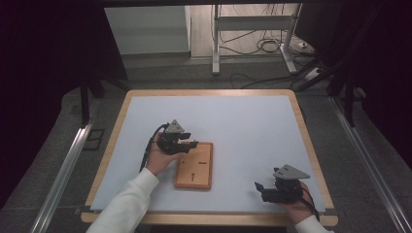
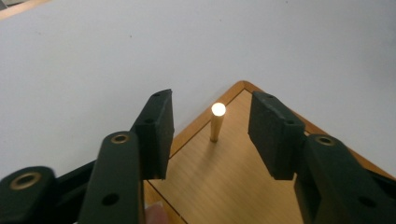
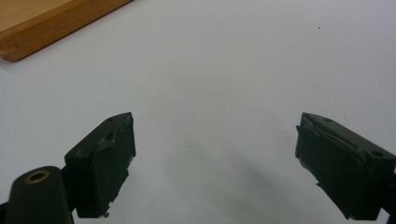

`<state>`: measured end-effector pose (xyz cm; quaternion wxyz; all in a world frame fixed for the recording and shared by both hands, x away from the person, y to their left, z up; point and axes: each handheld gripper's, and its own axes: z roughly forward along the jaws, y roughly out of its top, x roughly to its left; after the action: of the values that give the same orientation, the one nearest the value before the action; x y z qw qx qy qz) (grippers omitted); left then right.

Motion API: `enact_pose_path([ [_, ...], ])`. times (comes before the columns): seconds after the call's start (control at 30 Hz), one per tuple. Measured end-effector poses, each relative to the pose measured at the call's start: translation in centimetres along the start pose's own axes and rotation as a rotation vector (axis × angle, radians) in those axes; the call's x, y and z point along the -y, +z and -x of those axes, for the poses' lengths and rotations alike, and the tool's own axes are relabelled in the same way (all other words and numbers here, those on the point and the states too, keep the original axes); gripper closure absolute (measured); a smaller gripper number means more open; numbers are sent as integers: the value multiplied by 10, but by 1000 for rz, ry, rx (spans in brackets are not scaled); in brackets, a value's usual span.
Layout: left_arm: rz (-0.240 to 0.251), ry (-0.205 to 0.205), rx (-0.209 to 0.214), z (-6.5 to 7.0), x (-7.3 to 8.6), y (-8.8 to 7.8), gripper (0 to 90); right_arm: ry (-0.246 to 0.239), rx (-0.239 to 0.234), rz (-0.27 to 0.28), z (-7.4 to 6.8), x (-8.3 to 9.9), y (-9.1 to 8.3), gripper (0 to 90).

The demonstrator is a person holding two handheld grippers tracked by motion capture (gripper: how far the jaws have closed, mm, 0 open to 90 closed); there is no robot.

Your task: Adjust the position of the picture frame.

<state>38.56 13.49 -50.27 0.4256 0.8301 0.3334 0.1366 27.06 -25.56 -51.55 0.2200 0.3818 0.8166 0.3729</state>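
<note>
Black jaws of our left gripper stand apart around 1 small brass peg, not touching it. That peg stands upright on the wooden board on the tabletop. Our right gripper has wide, empty jaws.

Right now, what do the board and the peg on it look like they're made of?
Board: wood or wood veneer, judging by its fine straight grain, tan colour and smooth matte face. Peg: probably brass or another polished metal, as it is golden with a bright glare on its rounded tip.
</note>
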Motion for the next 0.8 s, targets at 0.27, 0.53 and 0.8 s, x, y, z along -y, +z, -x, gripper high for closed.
enact_pose_path([
  [0.27,-17,13,5,-1,3,-3,420,6,-28,22,-3,-2,-1,126],
  [0.53,-30,17,3,-2,4,-4,399,18,-40,31,-4,-3,-2,129],
  [0.8,-29,23,4,-4,6,-5,386,6,-50,32,-5,-4,-2,129],
])
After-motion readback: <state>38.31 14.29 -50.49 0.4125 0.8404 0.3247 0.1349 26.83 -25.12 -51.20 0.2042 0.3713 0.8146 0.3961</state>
